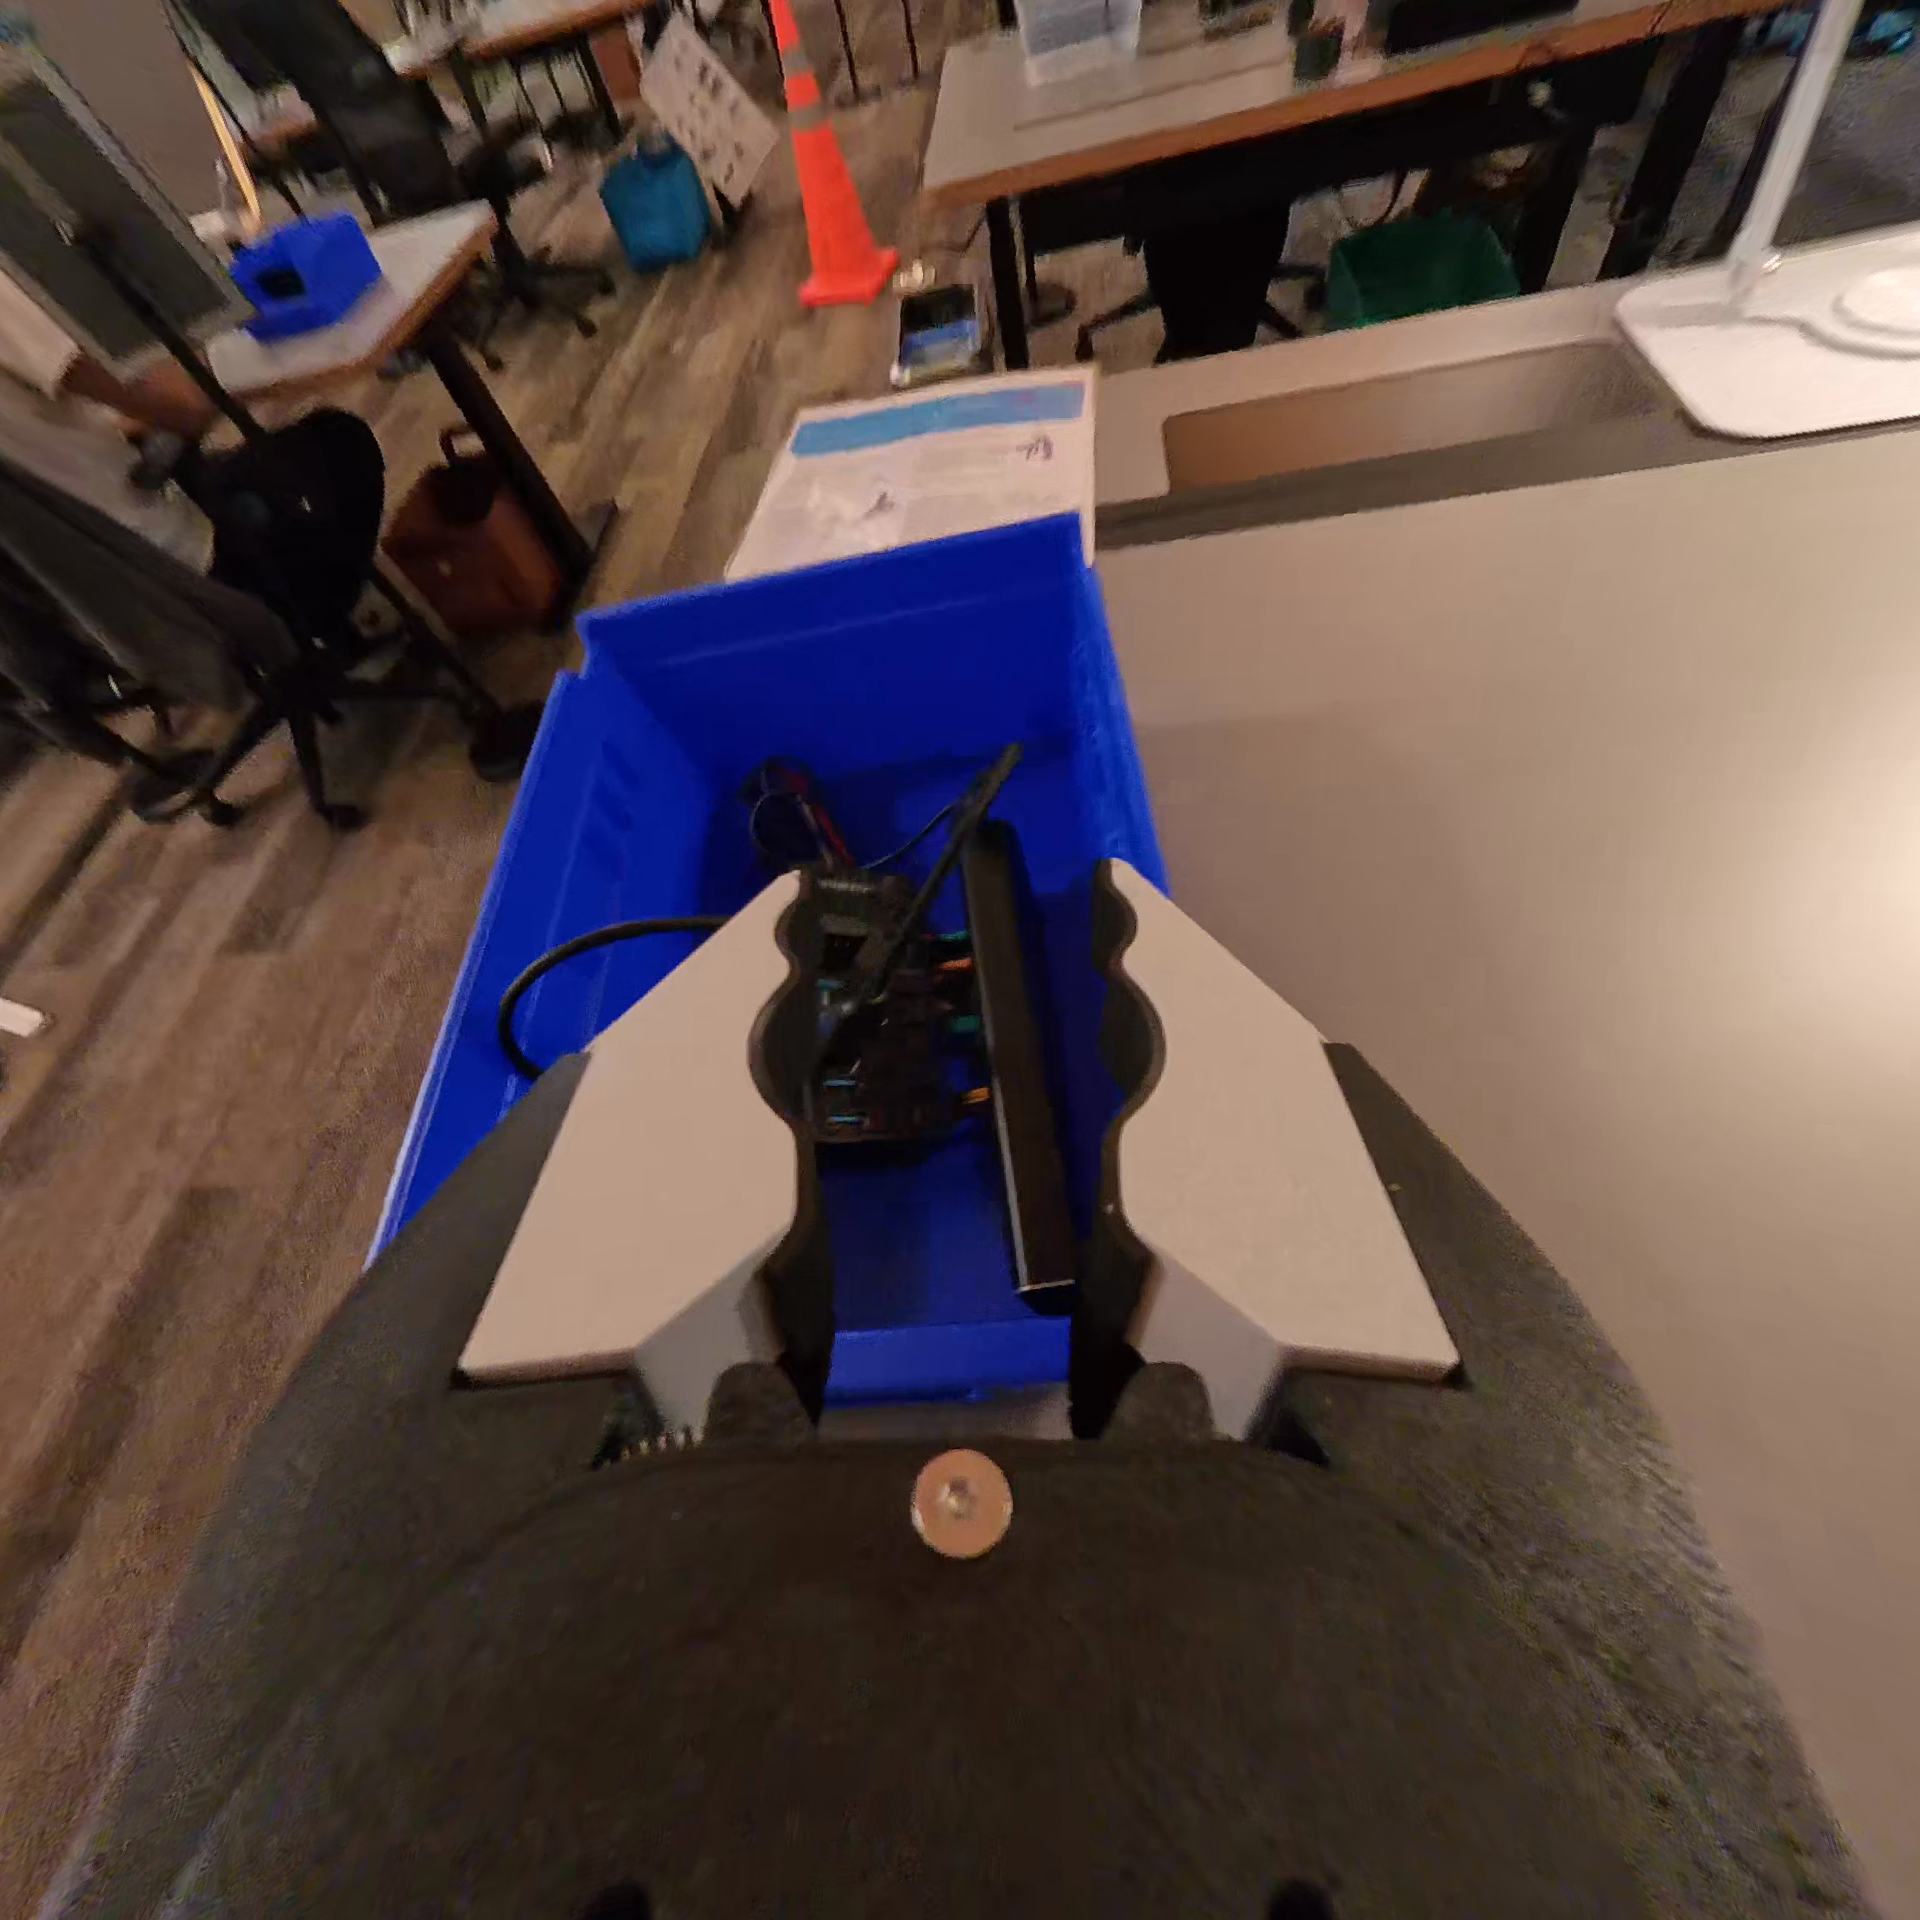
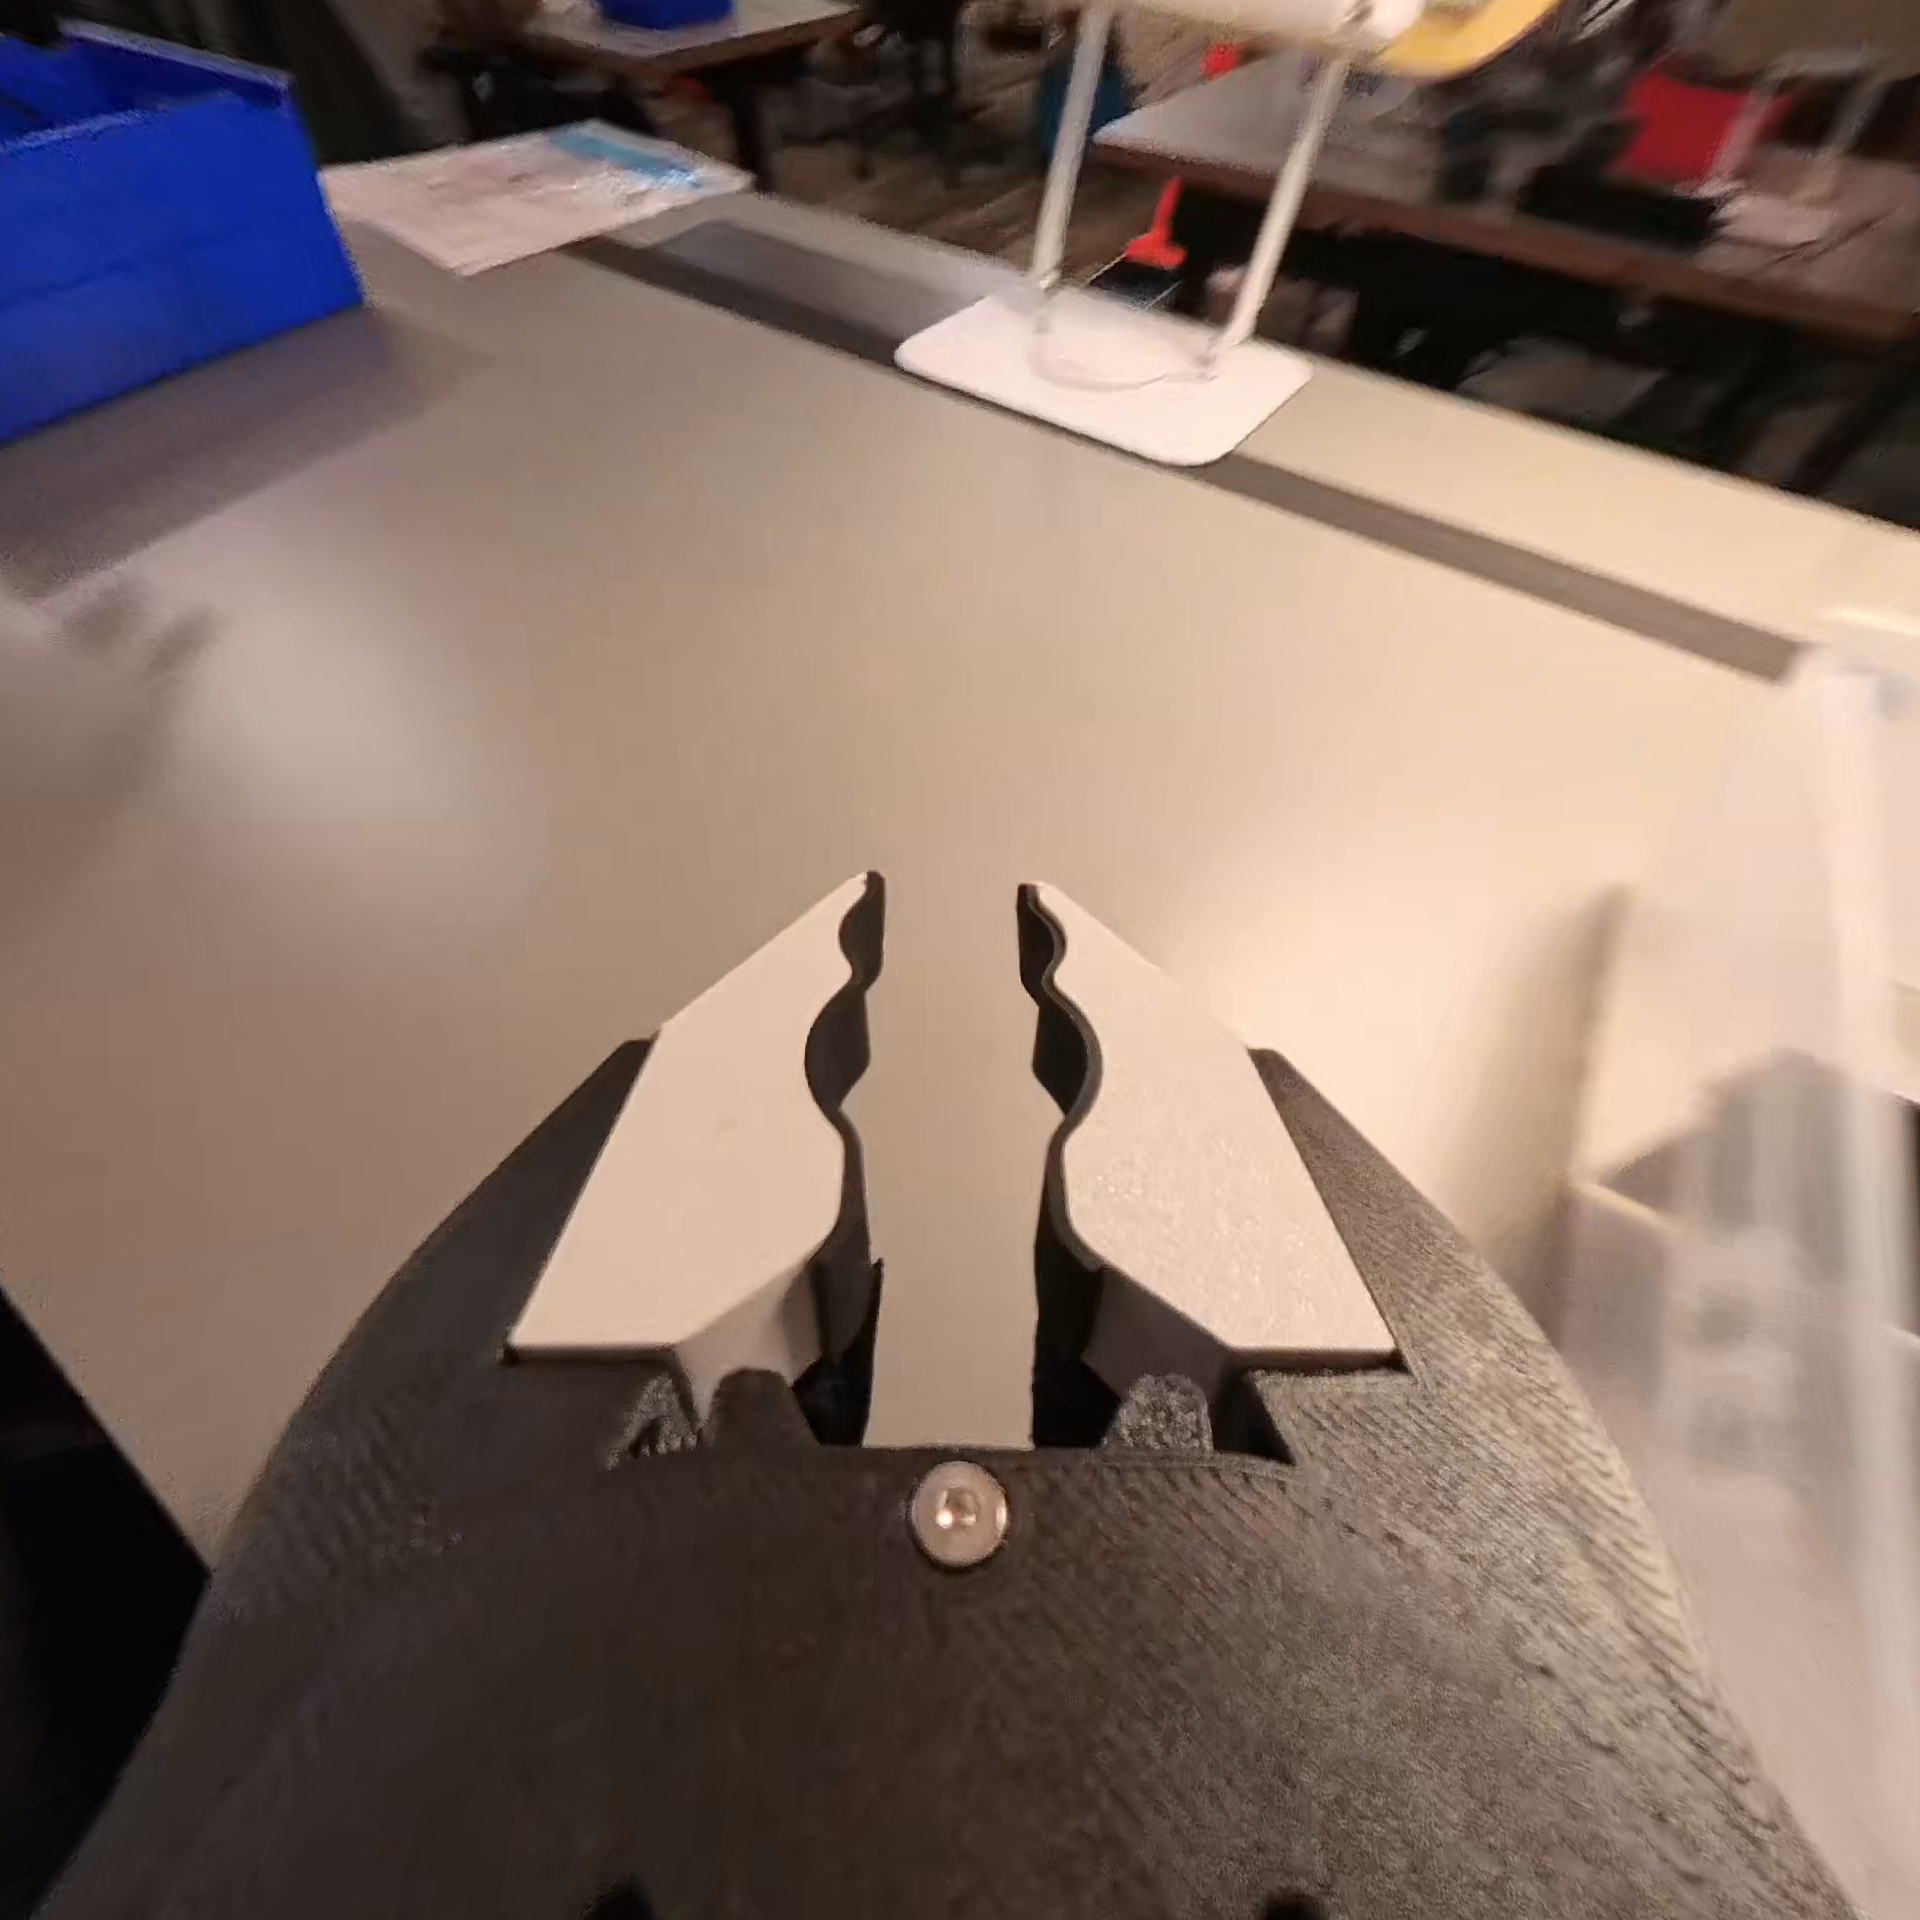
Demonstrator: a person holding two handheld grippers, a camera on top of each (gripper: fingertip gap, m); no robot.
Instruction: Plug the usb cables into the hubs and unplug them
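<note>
Hovering over blue bin, left gripper is seen w/ jaws spread wide, nothing held. Bin sits at table edge, left side. Inside bin: dark tangle of hubs w/ coloured ports, a long black bar-shaped unit beside it, thin black cables looping toward bin's left wall. Which plugs are seated can't be told; too dark and tangled.

Right gripper is held over bare tabletop, well apart from bin, jaws parted by a narrow gap, empty. White stand base is noted at far side of table.

Risks, as judged:
- Whole tangle could be lifted instead of one piece, since cables cross over hubs.
- Wrong cable could be pinched, because strands overlap between the fingers.
- Bin could be nudged off table edge if its wall is caught during descent.

Writing: printed sheet w/ blue header lies behind bin; text not recorded. No brand marks made out on hubs.
</note>
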